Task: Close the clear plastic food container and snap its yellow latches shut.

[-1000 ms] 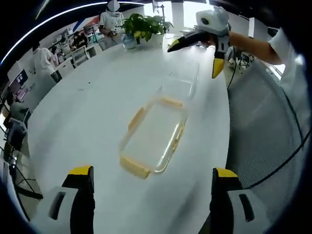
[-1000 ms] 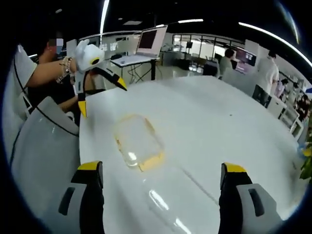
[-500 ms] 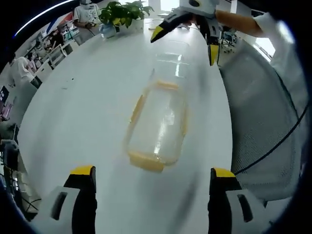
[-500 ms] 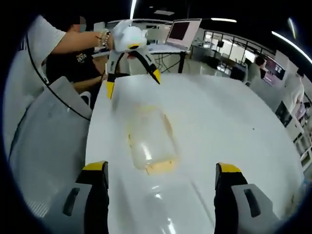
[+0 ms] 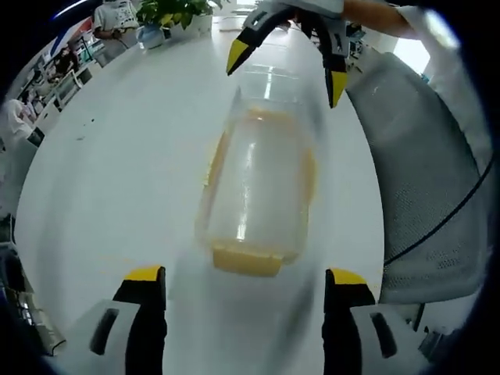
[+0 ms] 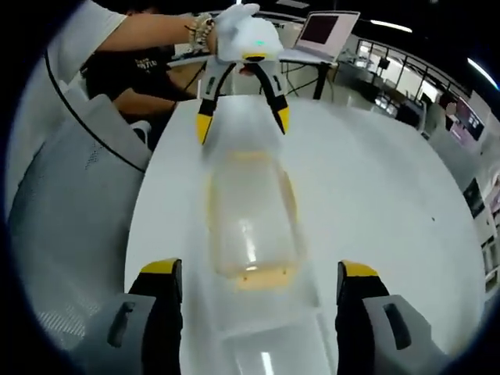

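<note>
The clear plastic container point(image 5: 262, 183) lies lengthwise on the white table point(image 5: 109, 164), with yellow latches on its near end point(image 5: 248, 259) and along its long sides. Its clear lid point(image 5: 275, 82) rests flat just past the far end. My left gripper point(image 5: 244, 285) stands open before the near end. My right gripper point(image 5: 285, 69) hangs open over the lid, opposite. In the right gripper view the container point(image 6: 250, 207) stretches away, the lid point(image 6: 266, 332) lies between the jaws of my right gripper point(image 6: 260, 281), and the left gripper point(image 6: 242, 123) stands open at the far end.
A grey chair point(image 5: 414, 156) stands against the table's edge beside the container. A potted plant point(image 5: 168, 12) sits at the table's far end. A laptop point(image 6: 332, 27) is on a desk behind, where a person's arm point(image 6: 148, 31) reaches in. People are in the background.
Both grippers have closed in on the container from opposite ends and lined up with its length. The container and lid have stayed put.
</note>
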Available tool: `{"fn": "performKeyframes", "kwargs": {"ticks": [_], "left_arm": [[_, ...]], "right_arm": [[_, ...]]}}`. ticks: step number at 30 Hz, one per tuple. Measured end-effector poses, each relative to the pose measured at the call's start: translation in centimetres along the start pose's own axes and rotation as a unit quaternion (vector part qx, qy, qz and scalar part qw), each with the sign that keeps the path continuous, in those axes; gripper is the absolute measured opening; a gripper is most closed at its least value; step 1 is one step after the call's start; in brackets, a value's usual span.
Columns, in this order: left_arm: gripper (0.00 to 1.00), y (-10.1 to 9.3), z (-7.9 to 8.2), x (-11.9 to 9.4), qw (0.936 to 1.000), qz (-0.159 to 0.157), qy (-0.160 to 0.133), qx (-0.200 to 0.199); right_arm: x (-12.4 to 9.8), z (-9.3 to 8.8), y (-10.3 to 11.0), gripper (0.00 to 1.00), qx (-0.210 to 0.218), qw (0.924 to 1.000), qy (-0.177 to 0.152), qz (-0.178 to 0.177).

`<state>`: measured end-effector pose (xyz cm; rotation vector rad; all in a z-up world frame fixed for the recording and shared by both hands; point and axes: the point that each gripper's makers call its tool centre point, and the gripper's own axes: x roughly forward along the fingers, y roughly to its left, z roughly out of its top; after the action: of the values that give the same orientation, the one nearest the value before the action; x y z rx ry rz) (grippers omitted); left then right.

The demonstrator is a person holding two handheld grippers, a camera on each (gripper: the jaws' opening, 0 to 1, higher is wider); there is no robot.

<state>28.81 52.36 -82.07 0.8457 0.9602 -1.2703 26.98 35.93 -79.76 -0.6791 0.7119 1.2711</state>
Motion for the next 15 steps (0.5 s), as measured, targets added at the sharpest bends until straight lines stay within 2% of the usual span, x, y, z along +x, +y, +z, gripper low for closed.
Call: {"fn": "performKeyframes", "kwargs": {"ticks": [5, 6, 12, 15], "left_arm": [[0.76, 0.0, -0.1, 0.6, 0.9999, -0.006, 0.005, 0.011], [0.75, 0.0, -0.1, 0.7, 0.9999, -0.01, 0.007, 0.012], [0.72, 0.1, 0.0, 1.3, 0.9997, -0.018, 0.008, 0.014], [0.68, 0.2, 0.1, 1.5, 0.9996, -0.023, 0.006, 0.014]], "right_arm": [[0.8, -0.7, 0.1, 0.71, -0.009, 0.9997, 0.016, 0.013], [1.0, -1.0, 0.3, 0.68, -0.007, 0.9994, 0.022, 0.025], [1.8, -1.7, 0.1, 0.63, -0.02, 0.9985, 0.04, 0.032], [2.1, -2.0, 0.0, 0.58, -0.024, 0.998, 0.046, 0.035]]}}
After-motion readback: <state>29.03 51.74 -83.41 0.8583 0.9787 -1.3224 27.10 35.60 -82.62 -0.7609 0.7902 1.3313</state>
